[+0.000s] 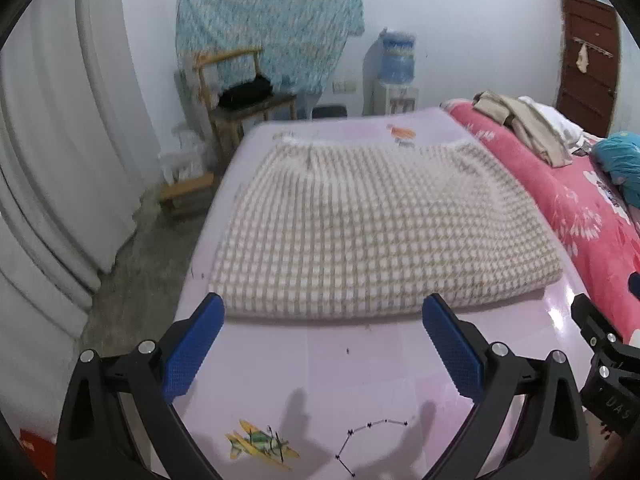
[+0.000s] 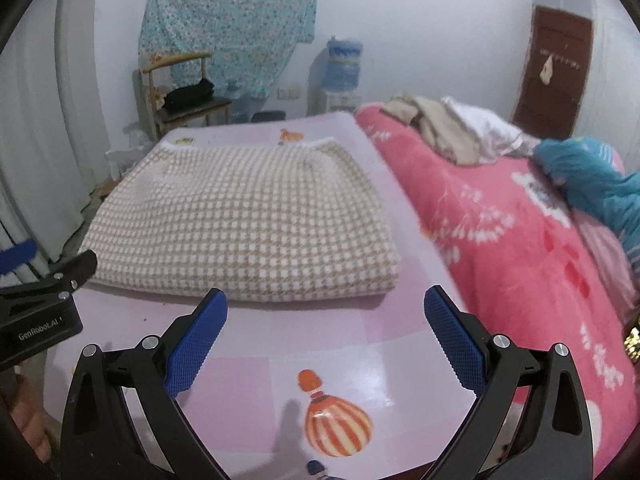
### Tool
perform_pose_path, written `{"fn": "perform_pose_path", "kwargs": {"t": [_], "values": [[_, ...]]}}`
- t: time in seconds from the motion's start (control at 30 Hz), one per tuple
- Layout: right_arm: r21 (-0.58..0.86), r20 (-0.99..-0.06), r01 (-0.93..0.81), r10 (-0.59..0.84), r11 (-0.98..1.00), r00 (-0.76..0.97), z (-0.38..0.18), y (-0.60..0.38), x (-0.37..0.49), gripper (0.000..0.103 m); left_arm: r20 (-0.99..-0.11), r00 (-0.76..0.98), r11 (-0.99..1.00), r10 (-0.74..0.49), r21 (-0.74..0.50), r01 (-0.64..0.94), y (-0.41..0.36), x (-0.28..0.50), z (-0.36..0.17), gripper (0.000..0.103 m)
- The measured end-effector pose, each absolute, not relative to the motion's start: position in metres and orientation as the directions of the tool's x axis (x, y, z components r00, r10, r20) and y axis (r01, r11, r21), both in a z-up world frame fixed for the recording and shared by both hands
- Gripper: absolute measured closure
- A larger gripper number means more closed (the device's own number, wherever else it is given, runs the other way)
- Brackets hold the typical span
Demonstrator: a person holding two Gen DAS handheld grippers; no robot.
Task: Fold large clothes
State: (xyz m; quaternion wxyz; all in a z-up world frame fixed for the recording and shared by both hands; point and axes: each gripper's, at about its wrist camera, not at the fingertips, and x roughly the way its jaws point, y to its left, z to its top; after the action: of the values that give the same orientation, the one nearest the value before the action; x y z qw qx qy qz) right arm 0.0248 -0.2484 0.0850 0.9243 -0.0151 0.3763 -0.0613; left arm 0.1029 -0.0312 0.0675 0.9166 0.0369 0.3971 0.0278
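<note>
1. The left gripper fills the lower part of the left wrist view, pointing forward and slightly down over a glossy pale pink desk printed with small cartoon pictures. Its 2 blue textured pads stand wide apart, so the jaws are fully spread and hold nothing.
2. The left jaws' tips sit just short of the near edge of a folded beige-and-white houndstooth knitted garment, which lies flat in the centre of the frame; whether the tips touch the fabric cannot be told.
3. The right gripper occupies the bottom of the right wrist view in the same forward, slightly downward pose. Its blue pads are also far apart, jaws spread and empty.
4. In this view the folded houndstooth garment rests centre-left on the pink desk, its near fold just beyond the right jaws' tips.
5. The black body of the left gripper shows at the left edge of the right wrist view, beside the garment's near-left corner.
6. A pink floral blanket covers the bed on the right side, with loose beige and white clothes heaped at upper right.
</note>
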Motion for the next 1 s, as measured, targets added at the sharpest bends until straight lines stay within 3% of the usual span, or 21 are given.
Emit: {"fn": "perform_pose_path", "kwargs": {"t": [0.17, 1.0], "values": [[-0.048, -0.744, 0.082, -0.090, 0.995, 0.662, 0.074, -0.245, 0.039, 0.008, -0.764, 0.639, 0.996, 0.087, 0.067, -0.056, -0.022, 0.106, 0.057, 0.006], [-0.104, -0.777, 0.057, -0.117, 0.993, 0.618, 0.063, -0.224, 0.045, 0.008, -0.805, 0.588, 0.997, 0.077, 0.053, -0.057, -0.015, 0.117, 0.042, 0.006]]}}
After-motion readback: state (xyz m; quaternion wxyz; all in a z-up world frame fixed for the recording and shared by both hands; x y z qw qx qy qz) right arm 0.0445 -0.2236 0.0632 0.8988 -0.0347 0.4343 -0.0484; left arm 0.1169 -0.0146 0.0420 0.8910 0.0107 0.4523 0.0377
